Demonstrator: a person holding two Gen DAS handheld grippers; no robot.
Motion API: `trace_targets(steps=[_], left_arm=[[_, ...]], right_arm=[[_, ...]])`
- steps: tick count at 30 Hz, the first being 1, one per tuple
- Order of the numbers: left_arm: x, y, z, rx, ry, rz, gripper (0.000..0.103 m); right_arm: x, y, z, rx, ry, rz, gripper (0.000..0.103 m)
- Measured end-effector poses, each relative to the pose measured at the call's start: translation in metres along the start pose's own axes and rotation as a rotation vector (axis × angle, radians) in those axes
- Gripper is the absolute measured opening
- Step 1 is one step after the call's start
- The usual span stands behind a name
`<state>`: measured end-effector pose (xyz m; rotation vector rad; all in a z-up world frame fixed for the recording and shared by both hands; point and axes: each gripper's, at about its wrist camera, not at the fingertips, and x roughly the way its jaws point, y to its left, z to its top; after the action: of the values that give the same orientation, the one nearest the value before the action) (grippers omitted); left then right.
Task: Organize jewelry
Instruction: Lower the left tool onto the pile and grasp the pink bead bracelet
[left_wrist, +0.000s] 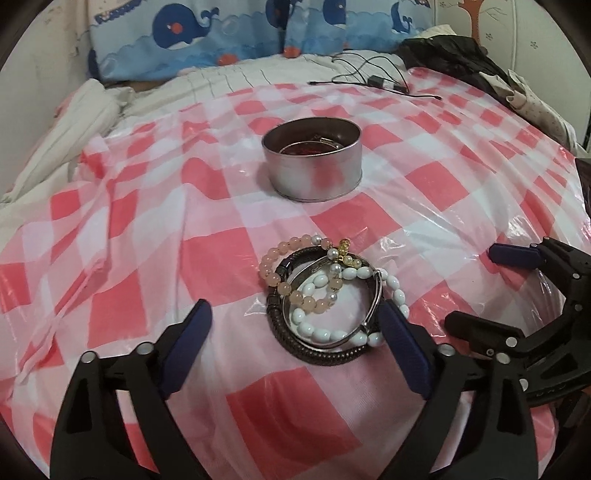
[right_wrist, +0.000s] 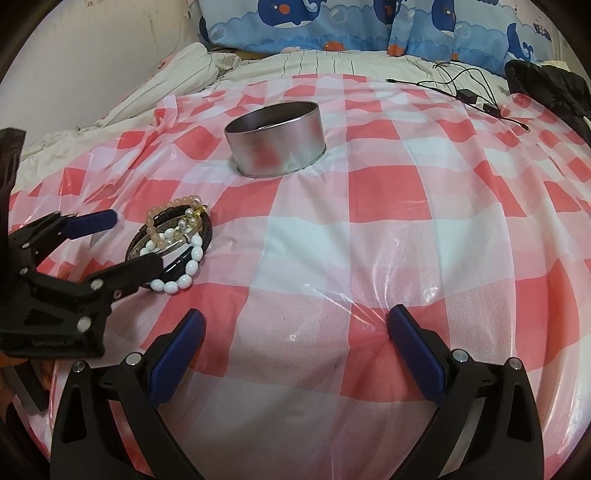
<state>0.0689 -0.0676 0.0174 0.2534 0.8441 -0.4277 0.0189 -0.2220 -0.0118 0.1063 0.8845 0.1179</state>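
Bracelets (left_wrist: 325, 299) in a tangled heap on the bed, on the red-and-white checked plastic sheet (left_wrist: 147, 229), toward the near edge and well short of the metal tin (left_wrist: 312, 162) that stands further in toward the pillow end. Heap holds a peach bead strand (left_wrist: 291, 288), a white oval-bead strand (left_wrist: 332, 325), a dark braided leather band (left_wrist: 314, 352) and a silver bangle (left_wrist: 375, 295), all overlapping. Tin already has something reddish and a ring-shaped piece inside; exact contents unclear. Left gripper (left_wrist: 295, 325) spread wide and empty, one finger left of the heap, the other touching or just beside the white beads on its right. Right gripper (right_wrist: 295, 332) also spread, empty, over bare sheet well to the right of the heap. Judgement: step in hand is picking a piece to carry to the tin. Best to single out one strand, likely the white beads on the outer edge, and pinch a short section, not the whole heap. Lift slowly; strands are interlaced and may drag neighbours. Sheet is slick and wrinkled, so the pile may slide when nudged.
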Motion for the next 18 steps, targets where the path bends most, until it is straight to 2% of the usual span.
trace_targets(steps=[2,7,10,13,18], left_arm=[[0.001,0.003,0.001,-0.004,-0.003,-0.031,0.078],[0.000,0.014,0.005,-0.045,-0.023,-0.026,0.063],[-0.005,0.026,0.007,-0.110,-0.055,-0.042,0.060],[-0.002,0.035,0.006,-0.153,-0.036,-0.094,0.060],[-0.001,0.033,0.007,-0.146,-0.034,-0.105,0.060]], right_arm=[[0.000,0.000,0.000,-0.001,0.000,-0.001,0.096],[0.000,0.000,-0.001,-0.003,0.001,-0.005,0.096],[0.000,0.000,-0.001,-0.003,0.001,-0.006,0.096],[0.000,0.000,-0.001,-0.003,0.001,-0.006,0.096],[0.000,0.001,-0.001,-0.004,0.001,-0.006,0.096]])
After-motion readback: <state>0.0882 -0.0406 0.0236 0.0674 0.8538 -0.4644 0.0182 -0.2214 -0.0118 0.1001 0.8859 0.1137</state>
